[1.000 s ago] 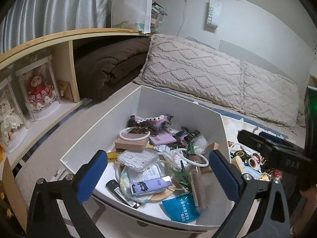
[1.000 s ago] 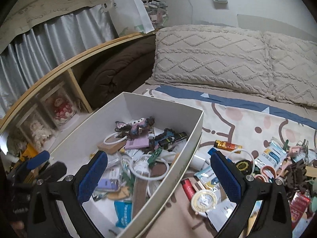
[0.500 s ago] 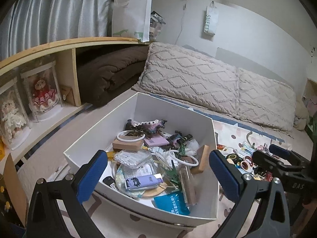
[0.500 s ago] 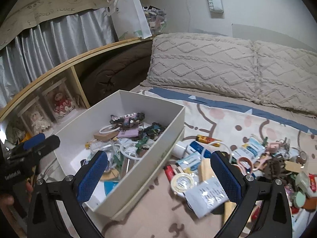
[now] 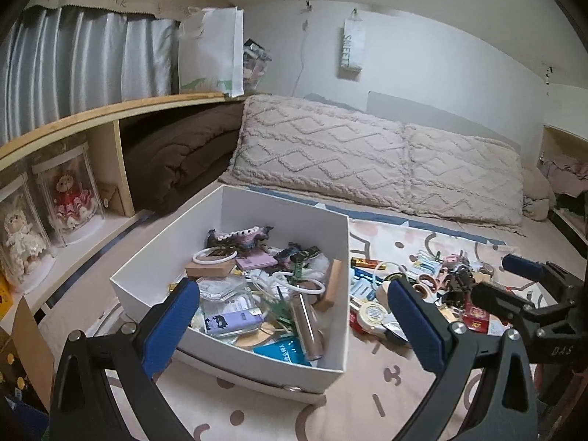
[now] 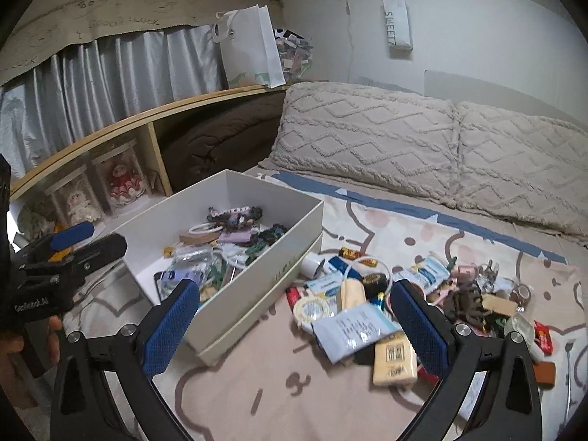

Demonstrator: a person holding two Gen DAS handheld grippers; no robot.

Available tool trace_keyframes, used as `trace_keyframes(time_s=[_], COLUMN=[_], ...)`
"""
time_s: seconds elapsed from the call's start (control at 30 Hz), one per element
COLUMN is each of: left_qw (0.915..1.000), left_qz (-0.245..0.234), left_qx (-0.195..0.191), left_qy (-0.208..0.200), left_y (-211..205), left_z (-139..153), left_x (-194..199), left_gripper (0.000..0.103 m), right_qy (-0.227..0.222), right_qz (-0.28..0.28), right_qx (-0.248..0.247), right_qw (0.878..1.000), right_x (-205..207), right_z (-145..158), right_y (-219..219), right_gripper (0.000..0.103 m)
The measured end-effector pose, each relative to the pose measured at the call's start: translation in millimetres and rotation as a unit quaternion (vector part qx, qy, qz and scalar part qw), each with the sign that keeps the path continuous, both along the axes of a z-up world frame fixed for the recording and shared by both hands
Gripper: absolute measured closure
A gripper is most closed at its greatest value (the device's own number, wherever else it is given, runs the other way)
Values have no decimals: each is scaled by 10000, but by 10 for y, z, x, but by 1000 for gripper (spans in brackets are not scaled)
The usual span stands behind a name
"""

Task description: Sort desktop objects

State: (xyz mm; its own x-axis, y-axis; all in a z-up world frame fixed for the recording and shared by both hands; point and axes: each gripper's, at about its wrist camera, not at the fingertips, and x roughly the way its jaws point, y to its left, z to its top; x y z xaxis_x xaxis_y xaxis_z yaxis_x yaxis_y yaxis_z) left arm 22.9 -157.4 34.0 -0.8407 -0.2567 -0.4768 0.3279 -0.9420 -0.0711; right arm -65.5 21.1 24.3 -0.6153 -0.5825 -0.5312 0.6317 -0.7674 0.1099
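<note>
Bare bedspread (image 6: 279,378) between box (image 6: 257,305) and clutter (image 6: 371,316)

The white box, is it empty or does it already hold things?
Partly filled: the white box holds many small items, with no lid on it.

Left tool (image 5: 294,325) and right tool (image 6: 296,325) both gape wide, empty.

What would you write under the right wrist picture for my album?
An open right hand-held gripper hovers over small things scattered on the bed beside a half-filled white box.
</note>
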Motion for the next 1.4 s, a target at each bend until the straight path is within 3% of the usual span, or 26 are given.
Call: trace_keyframes(time_s=[0.3, 0.93, 1.13, 1.4], left_qw=[9997, 9987, 9986, 9976], left_qz=[-215, -297, -444, -494], left_qx=[142, -408, -269, -429], left_qy=[51, -70, -115, -214], left_y=[218, 694, 767, 854], left_z=[-31, -218, -308, -430], left_x=[279, 627, 681, 763], left_gripper=[0, 0, 0, 0], right_qy=[117, 198, 104, 139], right_qz=[-187, -245, -314, -360], right_qx=[-78, -60, -119, -90], right_qw=[9997, 9995, 9994, 9992], right_x=[287, 706, 722, 815], right_z=[-24, -240, -317, -359], right_y=[369, 771, 854, 949], right_gripper=[0, 0, 0, 0])
